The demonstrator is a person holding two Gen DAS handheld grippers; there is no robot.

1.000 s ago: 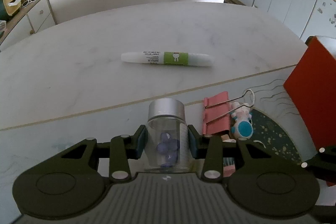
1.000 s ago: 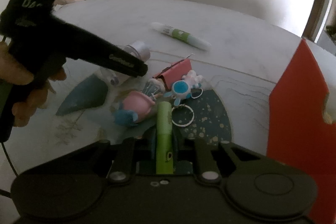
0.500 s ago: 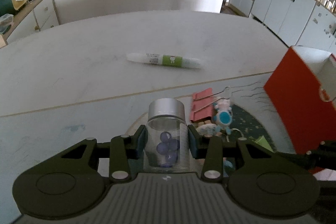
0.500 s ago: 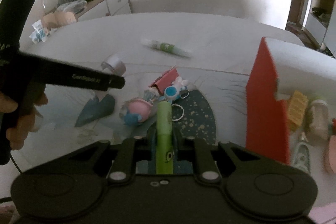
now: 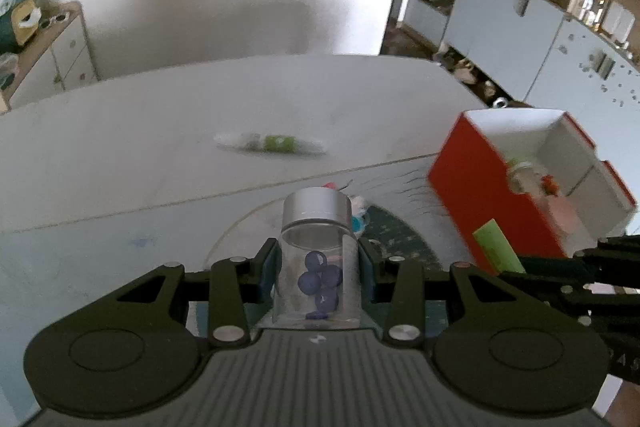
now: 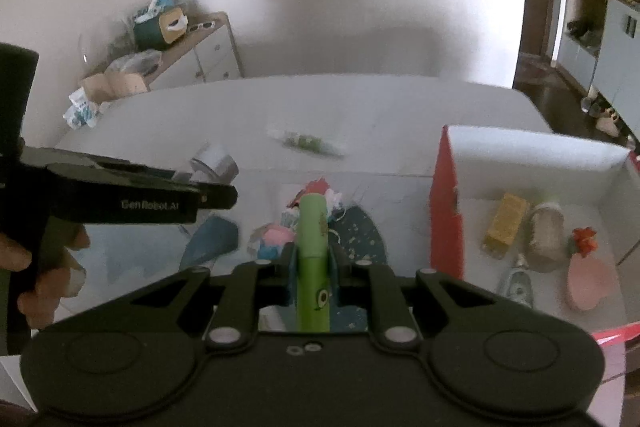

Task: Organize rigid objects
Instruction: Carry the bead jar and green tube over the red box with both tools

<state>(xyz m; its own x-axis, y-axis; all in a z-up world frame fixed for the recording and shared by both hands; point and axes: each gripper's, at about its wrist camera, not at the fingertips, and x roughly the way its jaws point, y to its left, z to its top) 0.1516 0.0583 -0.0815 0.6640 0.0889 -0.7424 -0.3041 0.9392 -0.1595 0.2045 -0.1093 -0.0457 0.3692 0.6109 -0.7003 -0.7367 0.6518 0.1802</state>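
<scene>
The tube (image 5: 271, 143) lying far out on the counter (image 5: 120, 155) is smeared; its label cannot be read. The small toys (image 6: 276, 239) are partly hidden behind the green pen (image 6: 314, 259) and too blurred to name. The red box (image 6: 444, 211) is cut off at the right edge.

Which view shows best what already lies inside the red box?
The right wrist view: it looks down into the red box, showing a yellow packet, a jar and a pink item. The left wrist view shows mostly its red wall, contents blurred.
</scene>
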